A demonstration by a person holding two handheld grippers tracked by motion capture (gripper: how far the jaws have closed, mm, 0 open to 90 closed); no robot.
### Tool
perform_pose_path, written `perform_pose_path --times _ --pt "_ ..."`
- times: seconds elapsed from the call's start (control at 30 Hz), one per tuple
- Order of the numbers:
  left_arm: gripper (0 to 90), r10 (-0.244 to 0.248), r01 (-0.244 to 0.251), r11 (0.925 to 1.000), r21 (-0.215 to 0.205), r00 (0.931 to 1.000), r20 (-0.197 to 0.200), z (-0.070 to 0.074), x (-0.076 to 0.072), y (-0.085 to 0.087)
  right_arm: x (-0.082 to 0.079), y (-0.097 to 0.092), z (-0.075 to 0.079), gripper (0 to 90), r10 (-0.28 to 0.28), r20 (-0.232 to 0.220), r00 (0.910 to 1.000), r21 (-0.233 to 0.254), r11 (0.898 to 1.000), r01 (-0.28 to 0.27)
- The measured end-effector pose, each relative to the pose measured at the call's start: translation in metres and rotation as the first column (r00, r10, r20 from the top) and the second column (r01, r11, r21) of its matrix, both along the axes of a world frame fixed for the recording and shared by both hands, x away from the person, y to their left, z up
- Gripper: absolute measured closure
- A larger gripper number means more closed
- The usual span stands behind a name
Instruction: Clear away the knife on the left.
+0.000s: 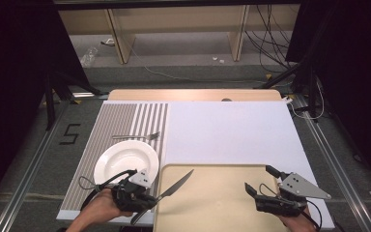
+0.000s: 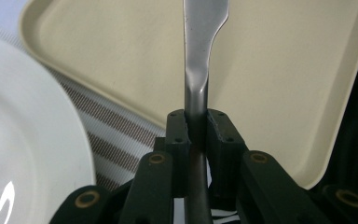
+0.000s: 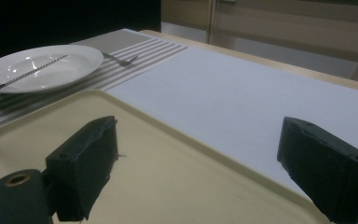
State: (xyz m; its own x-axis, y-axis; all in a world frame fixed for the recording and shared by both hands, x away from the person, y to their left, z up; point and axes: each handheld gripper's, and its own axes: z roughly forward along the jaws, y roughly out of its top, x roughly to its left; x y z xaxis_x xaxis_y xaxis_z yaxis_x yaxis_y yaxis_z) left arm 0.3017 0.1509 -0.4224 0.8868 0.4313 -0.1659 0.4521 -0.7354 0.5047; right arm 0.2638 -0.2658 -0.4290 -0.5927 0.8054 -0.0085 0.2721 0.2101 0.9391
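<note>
Table knife (image 1: 174,187) pinched by its handle between the fingers (image 2: 177,130) of the left gripper (image 1: 147,198), blade out over the near-left corner of the beige tray (image 1: 232,212), clear of its surface. Plate (image 1: 125,162) and fork (image 1: 137,136) already on the striped placemat (image 1: 121,121); knife seemingly last to set down (likely beside the plate). Right gripper (image 1: 263,186) spread wide, holding nothing, above the tray. On the floor left of the worktop (image 1: 232,130), a taped "5" (image 1: 70,134); no other readable writing.

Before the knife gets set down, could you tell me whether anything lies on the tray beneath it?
Nothing visible does. The left tool holds the knife by its handle, blade out over the beige tray, whose surface is bare.
</note>
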Motion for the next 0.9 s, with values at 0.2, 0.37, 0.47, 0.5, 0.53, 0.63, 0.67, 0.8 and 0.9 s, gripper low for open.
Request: perform_pose_path --times 0.2,0.37,0.47,0.5,0.53,0.63,0.67,0.8,0.9 --pt "79.3 -0.018 0.018 0.9997 -0.014 0.9998 -0.002 0.002 0.0 -0.012 0.0 0.0 0.0 12.9 0.0 -0.001 1.0 -0.003 1.0 0.0" --pt "79.4 -0.035 0.035 0.9992 -0.017 0.9994 -0.004 0.005 0.0 -0.023 0.0 0.0 0.0 12.9 -0.001 0.005 1.0 0.001 1.0 0.001" --pt "79.3 -0.042 0.041 0.9989 -0.023 0.999 -0.016 0.004 0.0 -0.032 0.0 0.0 0.0 12.9 -0.003 0.007 1.0 0.002 1.0 0.003" --pt "79.4 -0.042 0.042 0.9987 -0.028 0.9989 -0.022 0.004 0.0 -0.034 -0.001 -0.001 0.001 12.9 -0.008 0.007 0.9999 -0.001 1.0 0.008" --pt "79.3 -0.042 0.042 0.9987 -0.028 0.9989 -0.022 0.004 0.0 -0.034 -0.001 -0.001 0.001 12.9 -0.008 0.007 0.9999 -0.001 1.0 0.008" --pt "79.3 -0.053 0.053 0.9985 -0.016 0.998 -0.033 0.001 0.0 -0.041 -0.001 -0.003 0.003 13.1 -0.03 0.03 0.9991 0.017 0.999 0.03" --pt "79.4 -0.054 0.054 0.9984 -0.018 0.9978 -0.039 0.0 -0.001 -0.042 -0.001 -0.003 0.003 13.1 -0.034 0.03 0.999 0.021 0.999 0.033" --pt "79.4 -0.061 0.059 0.998 -0.024 0.9967 -0.054 -0.002 -0.002 -0.048 -0.001 -0.005 0.003 13.1 -0.042 0.032 0.9986 0.02 0.999 0.041" --pt "79.3 -0.078 0.077 0.9968 -0.021 0.9948 -0.065 -0.002 -0.004 -0.054 -0.001 -0.004 0.003 13.1 -0.042 0.038 0.9984 0.022 0.999 0.041"
